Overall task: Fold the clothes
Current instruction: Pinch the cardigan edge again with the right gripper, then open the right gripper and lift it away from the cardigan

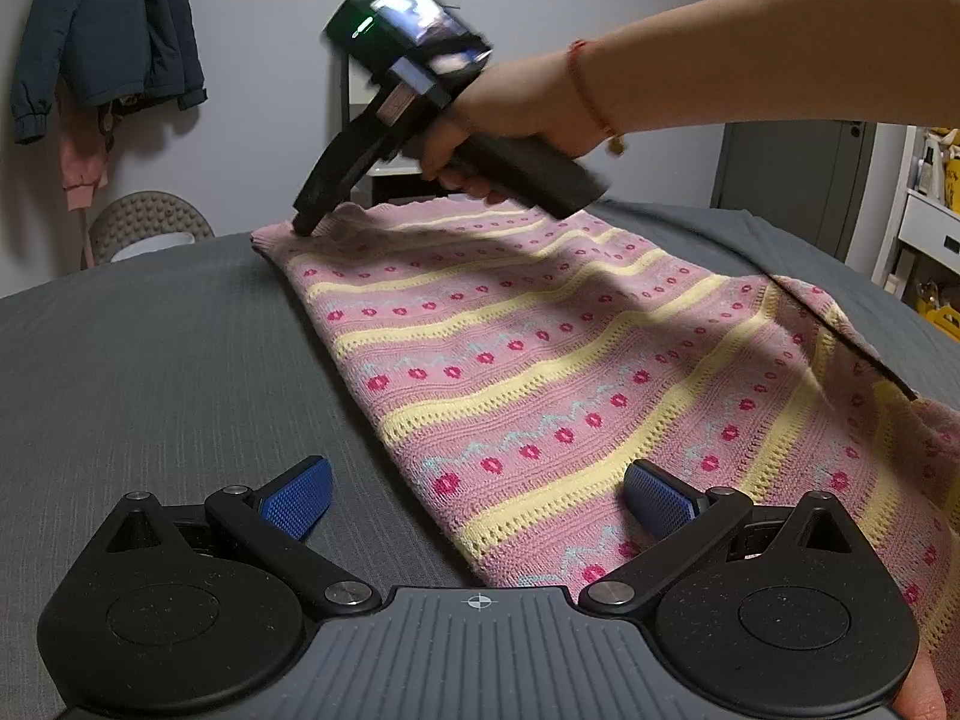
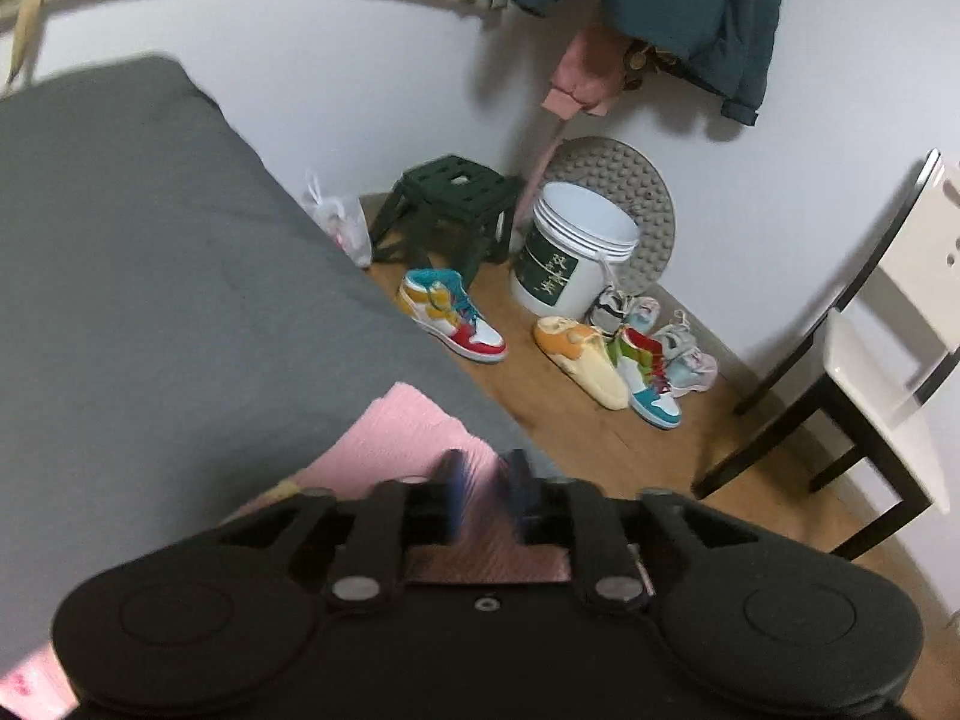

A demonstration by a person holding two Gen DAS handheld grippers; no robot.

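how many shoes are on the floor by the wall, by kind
colourful high-top sneakers: 2
small pale sneakers: 2
yellow-orange slipper: 1
total: 5

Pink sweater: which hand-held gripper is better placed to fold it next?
Probably the right hand-held gripper: it's already at the pink sweater's far corner, fingers nearly closed. The left hand-held gripper hangs open.
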